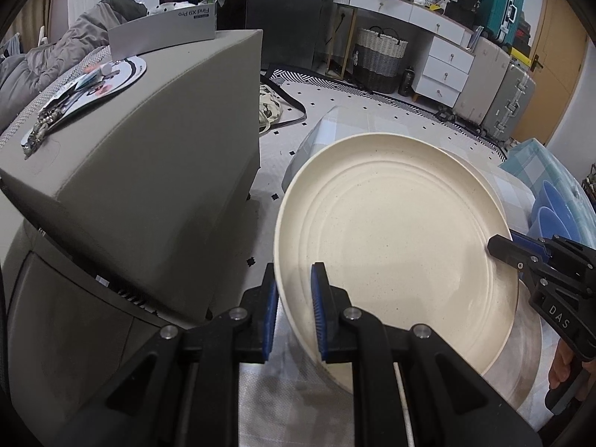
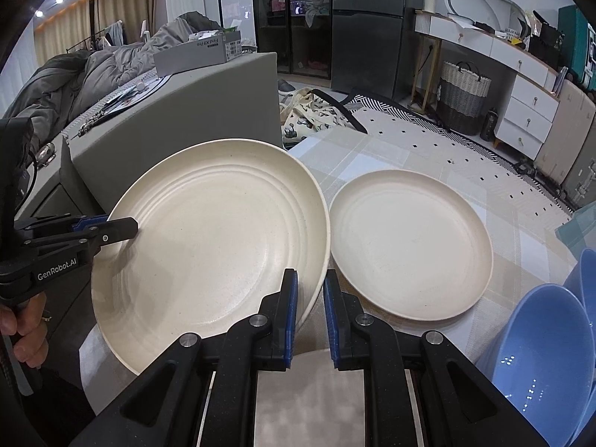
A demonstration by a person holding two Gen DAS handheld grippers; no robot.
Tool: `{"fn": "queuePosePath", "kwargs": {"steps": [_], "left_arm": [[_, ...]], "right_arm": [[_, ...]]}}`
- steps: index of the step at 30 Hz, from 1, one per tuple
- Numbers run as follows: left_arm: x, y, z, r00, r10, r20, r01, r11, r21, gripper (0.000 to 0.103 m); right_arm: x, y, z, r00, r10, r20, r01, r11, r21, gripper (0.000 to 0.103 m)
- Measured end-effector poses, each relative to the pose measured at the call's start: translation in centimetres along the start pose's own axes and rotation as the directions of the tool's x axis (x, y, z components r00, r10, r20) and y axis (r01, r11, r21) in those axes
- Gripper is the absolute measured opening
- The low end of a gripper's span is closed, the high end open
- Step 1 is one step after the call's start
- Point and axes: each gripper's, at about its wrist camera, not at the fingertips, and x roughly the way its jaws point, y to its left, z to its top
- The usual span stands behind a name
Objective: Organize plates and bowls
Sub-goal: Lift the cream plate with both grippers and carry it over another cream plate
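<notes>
A large cream plate (image 1: 402, 246) is held tilted above the table by both grippers; it also shows in the right wrist view (image 2: 208, 249). My left gripper (image 1: 296, 309) is shut on its left rim. My right gripper (image 2: 311, 311) is shut on its right rim, and shows from the side in the left wrist view (image 1: 503, 251). A second, smaller cream plate (image 2: 409, 246) lies flat on the checked tablecloth to the right. Blue bowls (image 2: 544, 350) stand nested at the right edge, also seen in the left wrist view (image 1: 551, 216).
A grey cabinet (image 1: 141, 171) stands close on the left with a box and small items on top. The table (image 2: 391, 156) has a pale checked cloth. A grey round mat (image 1: 525, 357) lies under the held plate. Beyond are a patterned rug, a basket, drawers and suitcases.
</notes>
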Motion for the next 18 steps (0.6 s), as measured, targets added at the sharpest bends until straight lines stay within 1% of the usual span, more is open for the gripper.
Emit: {"fn": "queuePosePath", "kwargs": {"steps": [5,11,18], "left_arm": [[-0.9,-0.8,-0.1,1.000,-0.008,0.001,0.008,1.000,0.012,0.015],[-2.2,-2.2,0.0,0.999,-0.036,0.027,0.035,0.999,0.033,0.015],[-3.2,-3.9,0.0,0.997,-0.054,0.048,0.050,0.997,0.063,0.015]], "right_arm": [[-2.0,-0.1,-0.5,1.000,-0.009,0.012,0.009,1.000,-0.004,0.014],[-3.8,-1.5,-1.3,1.000,-0.016,0.023,0.015,1.000,0.017,0.014],[-5.9,-3.2,-2.6,0.999,-0.026,0.031,0.025,0.999,0.038,0.014]]}}
